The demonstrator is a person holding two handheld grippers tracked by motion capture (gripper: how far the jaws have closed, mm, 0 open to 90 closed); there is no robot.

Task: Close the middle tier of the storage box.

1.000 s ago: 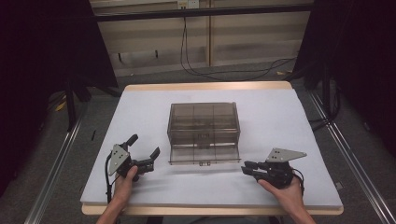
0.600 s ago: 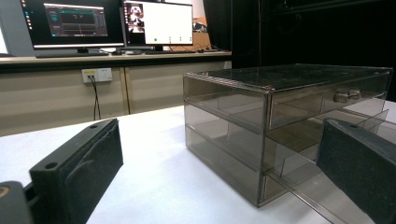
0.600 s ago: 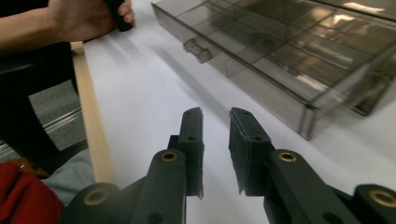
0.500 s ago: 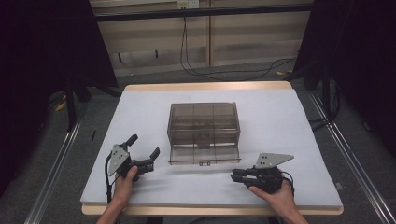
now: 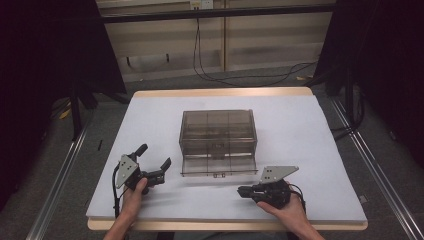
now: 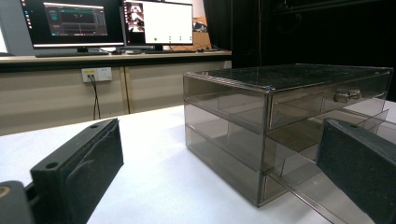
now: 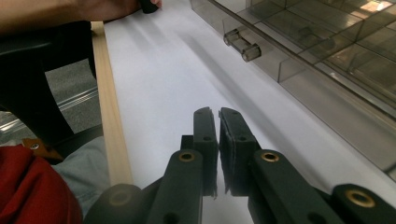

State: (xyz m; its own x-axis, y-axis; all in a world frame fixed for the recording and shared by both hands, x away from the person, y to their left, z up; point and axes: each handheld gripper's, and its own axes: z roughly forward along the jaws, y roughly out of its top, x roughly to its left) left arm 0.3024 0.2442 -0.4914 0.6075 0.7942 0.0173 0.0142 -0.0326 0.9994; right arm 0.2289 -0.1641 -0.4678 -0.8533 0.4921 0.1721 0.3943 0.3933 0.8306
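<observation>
A smoky see-through drawer box (image 5: 218, 132) stands mid-table, its lower drawer (image 5: 218, 167) pulled out toward me. My left gripper (image 5: 155, 155) rests left of the drawer, open and empty. In the left gripper view its wide-apart jaws (image 6: 222, 135) frame the box (image 6: 261, 107) and the upper drawer's handle (image 6: 348, 95). My right gripper (image 5: 241, 190) lies low near the front edge, right of the drawer front, pointing left. Its jaws (image 7: 218, 114) have just been closing and now meet, nothing between them. The open drawer's handle (image 7: 241, 44) is ahead, to the right.
The white table top (image 5: 300, 125) has a wooden front edge (image 7: 109, 130) close beside my right gripper. The person's other hand (image 7: 107, 7) is far ahead. Black curtains and cables are behind the table; monitors (image 6: 112, 21) stand on a far bench.
The right gripper has slid left along the table's front toward the drawer, and its jaws have closed. The left gripper has stayed put.
</observation>
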